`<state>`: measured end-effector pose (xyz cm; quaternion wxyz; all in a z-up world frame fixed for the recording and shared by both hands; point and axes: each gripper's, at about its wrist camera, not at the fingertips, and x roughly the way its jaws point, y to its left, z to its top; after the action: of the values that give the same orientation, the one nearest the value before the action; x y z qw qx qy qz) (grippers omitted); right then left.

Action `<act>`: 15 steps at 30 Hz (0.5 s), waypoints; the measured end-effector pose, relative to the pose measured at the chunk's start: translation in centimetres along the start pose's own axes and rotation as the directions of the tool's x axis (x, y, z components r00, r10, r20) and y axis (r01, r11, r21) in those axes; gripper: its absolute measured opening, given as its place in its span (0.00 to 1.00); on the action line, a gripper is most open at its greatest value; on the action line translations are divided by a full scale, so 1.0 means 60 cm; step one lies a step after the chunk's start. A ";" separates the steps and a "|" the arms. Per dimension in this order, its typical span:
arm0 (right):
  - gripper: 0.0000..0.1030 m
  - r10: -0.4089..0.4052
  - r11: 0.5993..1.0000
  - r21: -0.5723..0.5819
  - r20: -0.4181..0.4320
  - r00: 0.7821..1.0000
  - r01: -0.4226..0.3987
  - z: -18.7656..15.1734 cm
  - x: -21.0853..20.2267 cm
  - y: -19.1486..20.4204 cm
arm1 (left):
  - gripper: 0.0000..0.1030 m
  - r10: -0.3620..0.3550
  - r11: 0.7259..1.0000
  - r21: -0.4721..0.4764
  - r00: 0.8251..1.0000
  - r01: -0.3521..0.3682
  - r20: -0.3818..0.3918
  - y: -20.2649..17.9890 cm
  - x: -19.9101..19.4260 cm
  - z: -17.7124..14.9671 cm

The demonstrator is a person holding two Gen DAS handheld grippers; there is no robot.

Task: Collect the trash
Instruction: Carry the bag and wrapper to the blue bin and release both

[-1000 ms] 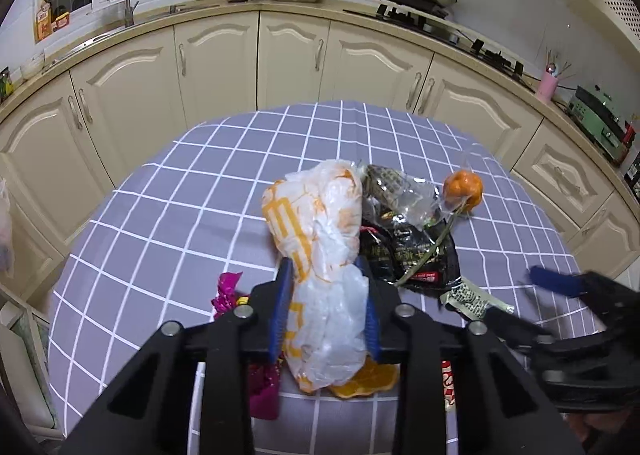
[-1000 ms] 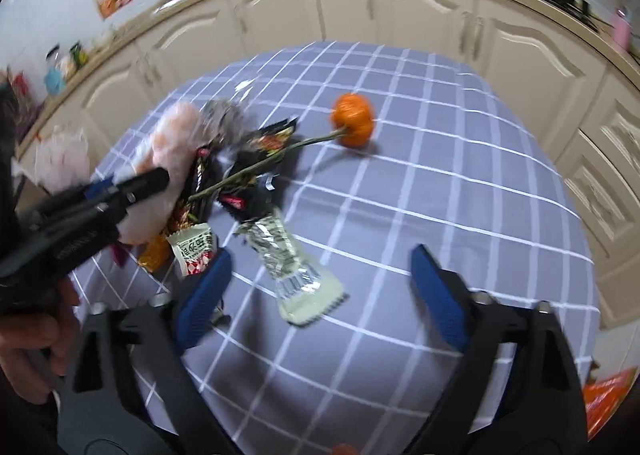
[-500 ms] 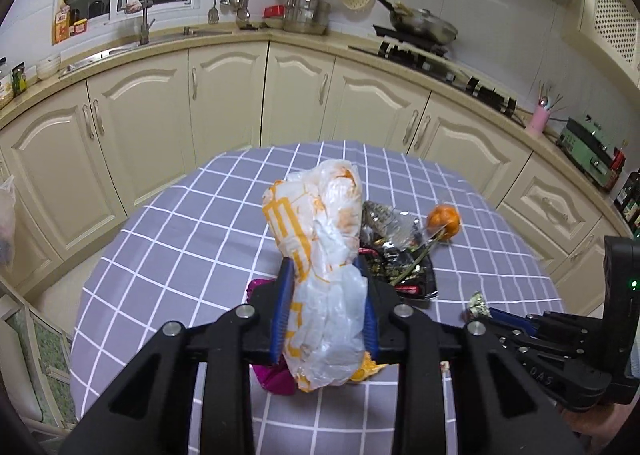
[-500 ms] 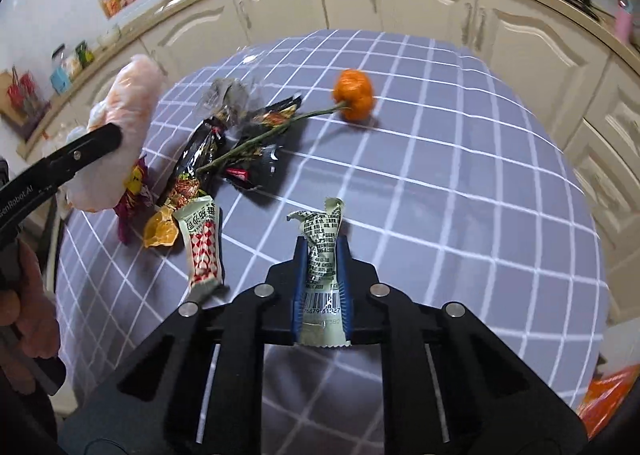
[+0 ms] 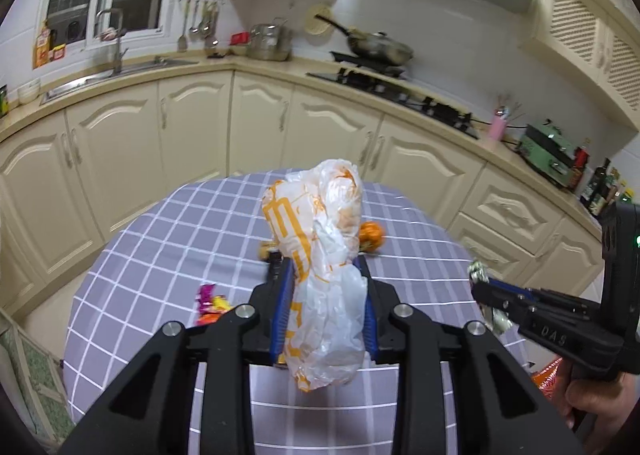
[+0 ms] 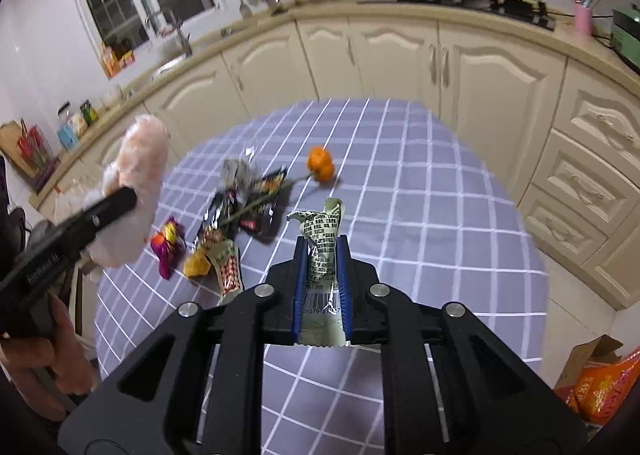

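Trash is clamped in both tongs. Left wrist view: the left gripper (image 5: 325, 307) is closed on a crumpled white-and-orange plastic bag (image 5: 320, 255), lifted above the checked table (image 5: 160, 255). Beyond its fingertips lies an orange flower (image 5: 371, 235); to their left, a magenta candy wrapper (image 5: 208, 295).

Right wrist view: the right gripper (image 6: 322, 275) pinches a pale green wrapper (image 6: 322, 243) upright between its blue pads (image 6: 343, 279), off the table. Ahead and to the left of the tips lie dark snack wrappers (image 6: 240, 207) in a loose pile, with a red-patterned packet (image 6: 229, 273) nearest.
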<state>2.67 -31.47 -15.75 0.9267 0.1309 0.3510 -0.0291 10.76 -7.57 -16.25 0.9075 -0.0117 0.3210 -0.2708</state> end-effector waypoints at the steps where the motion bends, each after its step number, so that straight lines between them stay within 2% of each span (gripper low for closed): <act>1: 0.14 0.000 1.000 0.016 0.018 1.000 0.000 0.001 -0.016 -0.007 | 0.28 -0.013 1.000 0.008 1.000 0.013 0.003 -0.010 -0.003 0.000; 9: 0.14 -0.071 0.991 0.117 0.118 0.990 0.057 -0.013 -0.127 -0.084 | 0.28 -0.146 0.984 0.098 0.989 0.146 -0.004 -0.124 -0.012 -0.005; 15: 0.14 -0.163 0.971 0.205 0.169 0.972 0.127 -0.041 -0.209 -0.149 | 0.28 -0.253 0.952 0.172 0.967 0.254 -0.030 -0.221 -0.010 -0.013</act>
<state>-9.68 -39.93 -11.26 0.9336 0.1906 0.2676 -0.1427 3.50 -18.44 -13.94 0.8615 0.0277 0.2954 -0.4121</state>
